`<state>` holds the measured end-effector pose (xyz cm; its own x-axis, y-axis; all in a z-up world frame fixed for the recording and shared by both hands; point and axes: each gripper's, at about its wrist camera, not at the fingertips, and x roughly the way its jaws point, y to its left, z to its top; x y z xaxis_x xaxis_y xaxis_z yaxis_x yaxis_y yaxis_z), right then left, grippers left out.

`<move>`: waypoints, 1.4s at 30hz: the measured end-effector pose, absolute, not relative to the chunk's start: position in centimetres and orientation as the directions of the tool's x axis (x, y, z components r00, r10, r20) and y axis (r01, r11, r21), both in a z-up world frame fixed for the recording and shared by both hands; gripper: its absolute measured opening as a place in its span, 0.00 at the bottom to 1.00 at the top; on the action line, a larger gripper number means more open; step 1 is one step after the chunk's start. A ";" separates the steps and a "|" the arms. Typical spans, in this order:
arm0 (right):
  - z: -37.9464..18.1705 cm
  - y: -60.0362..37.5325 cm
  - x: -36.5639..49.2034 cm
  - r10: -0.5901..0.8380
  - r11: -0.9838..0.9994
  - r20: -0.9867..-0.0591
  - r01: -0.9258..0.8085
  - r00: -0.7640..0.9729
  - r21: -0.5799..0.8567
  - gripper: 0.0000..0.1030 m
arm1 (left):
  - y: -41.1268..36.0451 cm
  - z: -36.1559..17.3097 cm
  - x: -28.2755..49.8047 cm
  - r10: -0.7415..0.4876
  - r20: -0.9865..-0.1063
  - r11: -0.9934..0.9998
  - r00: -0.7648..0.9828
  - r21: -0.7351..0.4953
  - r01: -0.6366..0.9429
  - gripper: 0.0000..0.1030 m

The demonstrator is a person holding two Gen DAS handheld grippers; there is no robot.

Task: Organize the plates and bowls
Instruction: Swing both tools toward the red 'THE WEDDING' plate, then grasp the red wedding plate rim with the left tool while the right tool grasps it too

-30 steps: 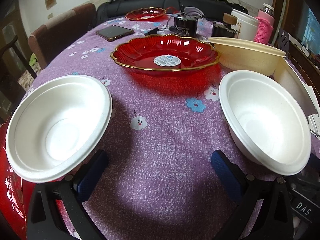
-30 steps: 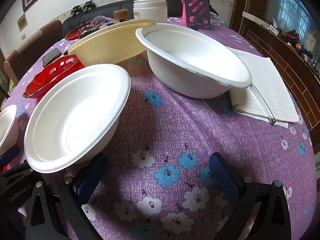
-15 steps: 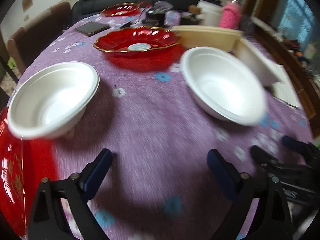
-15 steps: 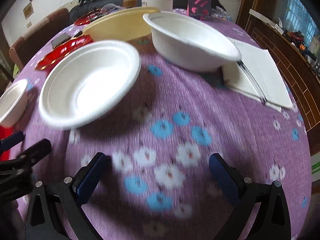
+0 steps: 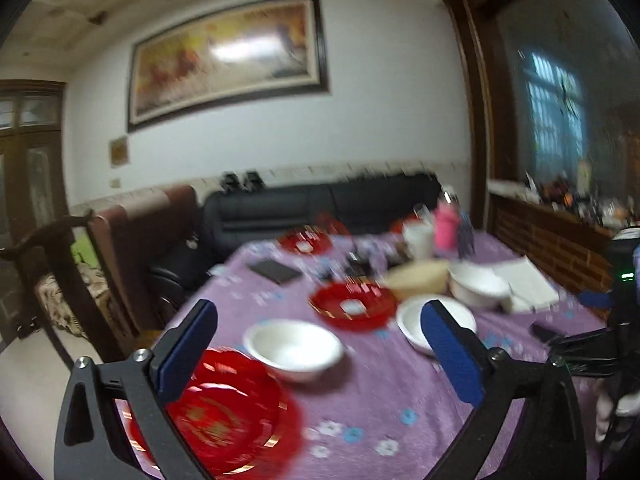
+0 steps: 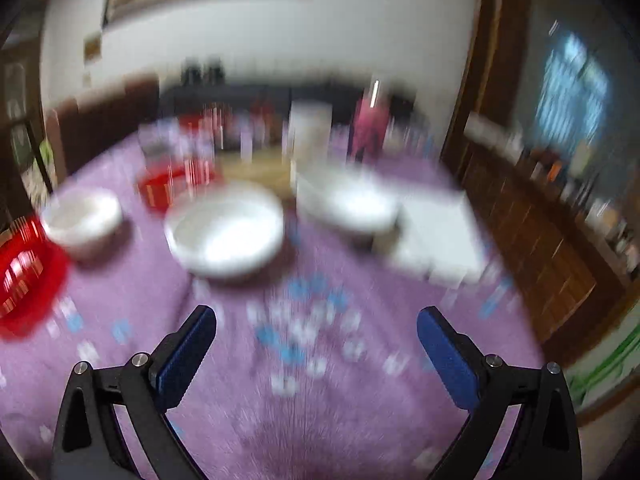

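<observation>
Three white foam bowls stand apart on the purple flowered tablecloth: one at the left [image 5: 294, 348] [image 6: 82, 216], one in the middle [image 5: 416, 322] [image 6: 224, 232], one further right [image 5: 478, 288] [image 6: 348, 204]. A red plate [image 5: 224, 412] lies near the front left edge, a second red plate [image 5: 352, 306] behind the bowls, a third [image 5: 304, 240] far back. A cream bowl [image 5: 416, 278] stands beside the second red plate. My left gripper [image 5: 320, 348] is open and empty, raised well back from the table. My right gripper [image 6: 316, 344] is open and empty above the cloth. Both views are blurred.
A white notepad [image 5: 524, 286] lies at the right by the bowls. A dark phone [image 5: 274, 270], a white jar [image 5: 418, 238] and a pink bottle [image 5: 446, 228] stand at the back. A chair [image 5: 60, 272] and black sofa [image 5: 320, 204] flank the table.
Both grippers have pulled back and up from the table and tilted upward; the bowls now look small and far. Both stay open and empty. Nothing on the table moved.
</observation>
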<state>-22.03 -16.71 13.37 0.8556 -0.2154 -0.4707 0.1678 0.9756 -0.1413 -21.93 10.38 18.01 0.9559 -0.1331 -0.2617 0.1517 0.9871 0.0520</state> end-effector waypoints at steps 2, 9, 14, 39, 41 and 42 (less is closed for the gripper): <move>16.2 -15.5 -23.7 -0.236 0.969 -0.340 0.193 0.910 -0.154 0.99 | 12.3 19.7 -22.8 -0.120 -0.225 0.992 0.967 0.005 0.124 1.00; 23.9 -11.5 -23.8 -0.210 0.959 -0.198 0.163 0.957 -0.231 0.99 | 17.9 26.1 -24.9 -0.062 -0.144 0.998 0.988 -0.034 0.058 1.00; 31.1 -10.6 -23.8 -0.143 0.983 -0.092 0.130 0.985 -0.129 0.99 | 21.1 33.5 -25.9 0.046 -0.034 0.999 0.998 -0.011 -0.047 1.00; 6.0 1.4 -4.2 0.491 0.871 -0.756 -0.236 0.433 0.430 0.80 | 36.0 14.6 -10.2 -0.121 -0.710 0.936 0.693 -0.314 -0.159 1.00; 4.1 2.4 -4.3 0.498 0.867 -0.762 -0.242 0.414 0.436 0.80 | 35.9 10.3 -9.1 -0.186 -0.738 0.913 0.649 -0.374 -0.162 0.99; 3.3 3.2 -4.2 0.498 0.867 -0.766 -0.252 0.407 0.430 0.80 | 35.4 9.1 -8.7 -0.198 -0.742 0.911 0.641 -0.380 -0.159 0.99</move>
